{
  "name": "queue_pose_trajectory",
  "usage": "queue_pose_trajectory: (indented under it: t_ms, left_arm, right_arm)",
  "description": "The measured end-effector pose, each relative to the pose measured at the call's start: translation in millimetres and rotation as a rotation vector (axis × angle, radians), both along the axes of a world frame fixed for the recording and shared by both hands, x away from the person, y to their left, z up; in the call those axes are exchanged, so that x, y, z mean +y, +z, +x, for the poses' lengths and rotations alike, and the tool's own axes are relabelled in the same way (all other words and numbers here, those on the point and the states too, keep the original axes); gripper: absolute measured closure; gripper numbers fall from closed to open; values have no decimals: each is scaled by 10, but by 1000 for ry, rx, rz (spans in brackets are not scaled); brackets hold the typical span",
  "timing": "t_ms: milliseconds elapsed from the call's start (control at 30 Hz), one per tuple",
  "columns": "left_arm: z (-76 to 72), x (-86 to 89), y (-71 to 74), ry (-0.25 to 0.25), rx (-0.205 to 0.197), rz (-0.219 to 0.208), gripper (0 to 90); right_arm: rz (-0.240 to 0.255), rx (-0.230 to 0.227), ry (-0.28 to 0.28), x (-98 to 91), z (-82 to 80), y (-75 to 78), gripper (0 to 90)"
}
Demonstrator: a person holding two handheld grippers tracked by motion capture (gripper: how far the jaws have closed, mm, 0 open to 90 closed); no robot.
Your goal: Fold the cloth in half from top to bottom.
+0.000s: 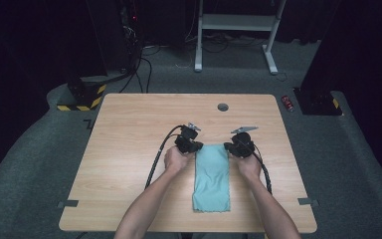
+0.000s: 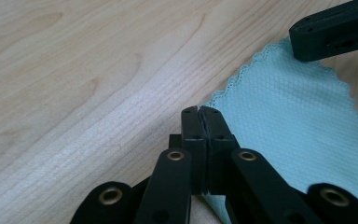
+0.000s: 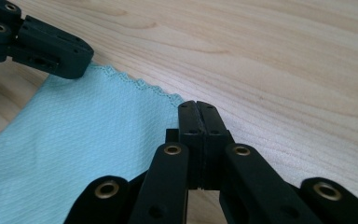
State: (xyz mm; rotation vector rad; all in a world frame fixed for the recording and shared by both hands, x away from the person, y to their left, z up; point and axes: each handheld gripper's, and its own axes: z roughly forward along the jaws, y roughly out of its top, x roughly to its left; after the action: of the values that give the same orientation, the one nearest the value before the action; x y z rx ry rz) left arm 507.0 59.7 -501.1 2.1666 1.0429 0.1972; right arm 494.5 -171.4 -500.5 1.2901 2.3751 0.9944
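The left hand-held gripper (image 1: 195, 146), left of frame centre in the high view, is clenched on the far left corner of the cloth (image 1: 212, 177), and its own view shows the jaws pressed together at the scalloped hem. The cloth lies flat at lower centre of the bench (image 1: 129, 129), its long axis running from the frame's bottom edge toward the top; it looks light, soft and limp, so it is best taken at the corners. The right hand-held gripper (image 1: 232, 147), right of centre, is clenched on the far right corner.
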Motion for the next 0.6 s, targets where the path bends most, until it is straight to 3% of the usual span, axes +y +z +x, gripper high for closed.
queue_pose_trajectory:
  t_ms: [167,600]
  left_arm:
    - [-4,37,107,-9,-20,-9,893]
    - [113,249,264,34,-30,-60,894]
  right_arm:
    - [-4,-40,14,7,-33,106,900]
    - [-13,-59,43,167,98,346,900]
